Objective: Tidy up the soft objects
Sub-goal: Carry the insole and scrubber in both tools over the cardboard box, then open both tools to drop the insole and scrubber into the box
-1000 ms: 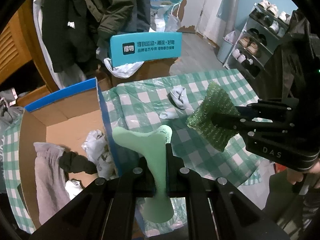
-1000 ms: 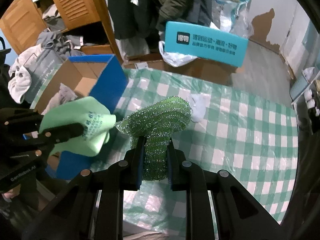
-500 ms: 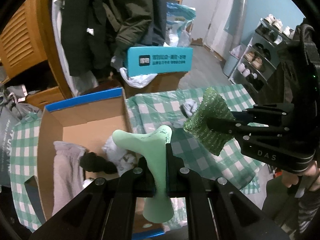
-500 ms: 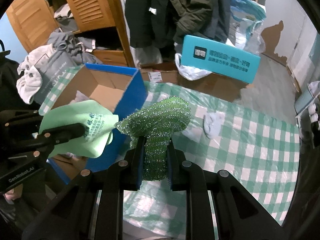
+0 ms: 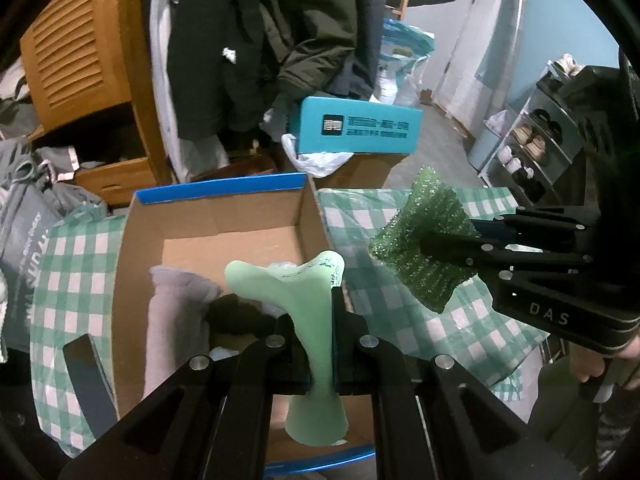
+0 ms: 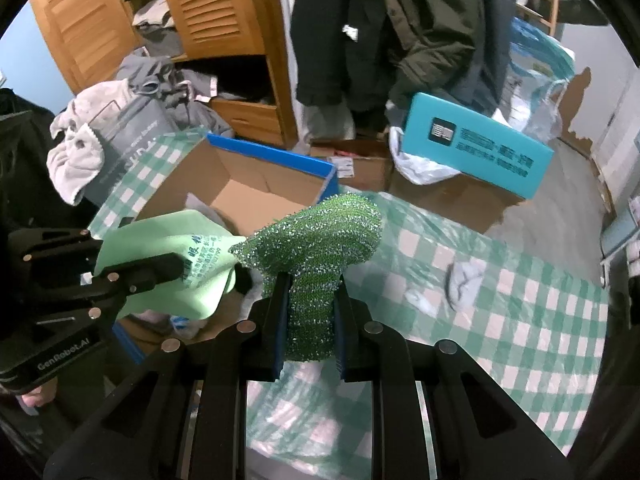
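Pale green cloth [image 5: 316,320] pinched in left gripper [image 5: 318,308] above open cardboard box [image 5: 224,224]; sparkly green scrubber [image 6: 316,248] clamped in right gripper [image 6: 310,296] over checked tablecloth [image 6: 500,300].

The left gripper [image 5: 318,320] pinches a pale green cloth [image 5: 308,300] above an open cardboard box [image 5: 224,236] holding a grey garment [image 5: 172,312]. To its right, the right gripper [image 5: 432,246] clamps a sparkly green scouring cloth [image 5: 420,248] over the green-checked counter [image 5: 400,320].
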### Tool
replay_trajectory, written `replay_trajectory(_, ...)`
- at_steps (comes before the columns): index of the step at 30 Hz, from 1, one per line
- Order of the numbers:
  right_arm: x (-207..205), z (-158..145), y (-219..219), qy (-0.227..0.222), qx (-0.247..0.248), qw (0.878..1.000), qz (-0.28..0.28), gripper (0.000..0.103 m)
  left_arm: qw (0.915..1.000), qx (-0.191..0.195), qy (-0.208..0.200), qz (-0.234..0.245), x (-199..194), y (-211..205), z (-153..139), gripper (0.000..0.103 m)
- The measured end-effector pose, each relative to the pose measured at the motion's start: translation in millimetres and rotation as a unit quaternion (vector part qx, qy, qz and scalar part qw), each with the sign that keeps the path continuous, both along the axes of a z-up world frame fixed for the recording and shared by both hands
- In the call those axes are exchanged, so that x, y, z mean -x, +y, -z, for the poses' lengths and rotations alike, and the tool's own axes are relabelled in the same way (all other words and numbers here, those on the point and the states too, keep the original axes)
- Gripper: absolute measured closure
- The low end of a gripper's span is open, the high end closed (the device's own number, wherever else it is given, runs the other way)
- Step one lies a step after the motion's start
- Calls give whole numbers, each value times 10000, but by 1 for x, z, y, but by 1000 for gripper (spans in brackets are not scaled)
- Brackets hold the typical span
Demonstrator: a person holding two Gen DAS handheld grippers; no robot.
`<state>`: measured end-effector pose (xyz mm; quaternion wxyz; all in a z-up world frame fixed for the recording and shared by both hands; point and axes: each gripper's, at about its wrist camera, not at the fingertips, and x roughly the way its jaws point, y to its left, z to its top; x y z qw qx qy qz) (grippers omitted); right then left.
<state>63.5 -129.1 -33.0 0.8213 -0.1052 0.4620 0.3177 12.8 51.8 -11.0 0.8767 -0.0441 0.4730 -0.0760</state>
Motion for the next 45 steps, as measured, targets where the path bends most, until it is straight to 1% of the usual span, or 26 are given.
replay_trajectory(14,-1,10,56,144,155,9991,-371,86,9987,9,284,-426,-1,45,22,96)
replay_trajectory(23,-1,30,92,325,386,9967,-632,86,9964,-12,471,-699,-2,68,39,96)
replay_trajectory(30,-4,46,104,499,557,9944,-741,86,9940,21,677,-860,-4,80,52,95)
replay_trajectory(31,-4,48,105,517,578,9942,-749,85,9937,13,693,-877,-4,80,53,92)
replay_trajectory(35,-3,56,109,643,716,9919,-823,82,9937,-52,664,-900,-3,81,53,72)
replay_trajectory(37,-1,59,110,654,743,9915,-844,78,9939,-73,649,-884,-3,79,52,67)
replay_trajectory(38,0,60,110,657,765,9913,-847,75,9941,-87,642,-868,-2,78,52,64)
replay_trajectory(41,0,60,108,648,785,9913,-840,65,9945,-173,611,-836,-2,76,50,59)
replay_trajectory(42,0,59,107,634,786,9915,-820,63,9945,-214,603,-824,-2,75,50,58)
replay_trajectory(45,0,57,105,560,822,9920,-782,59,9945,-279,614,-802,-3,74,51,55)
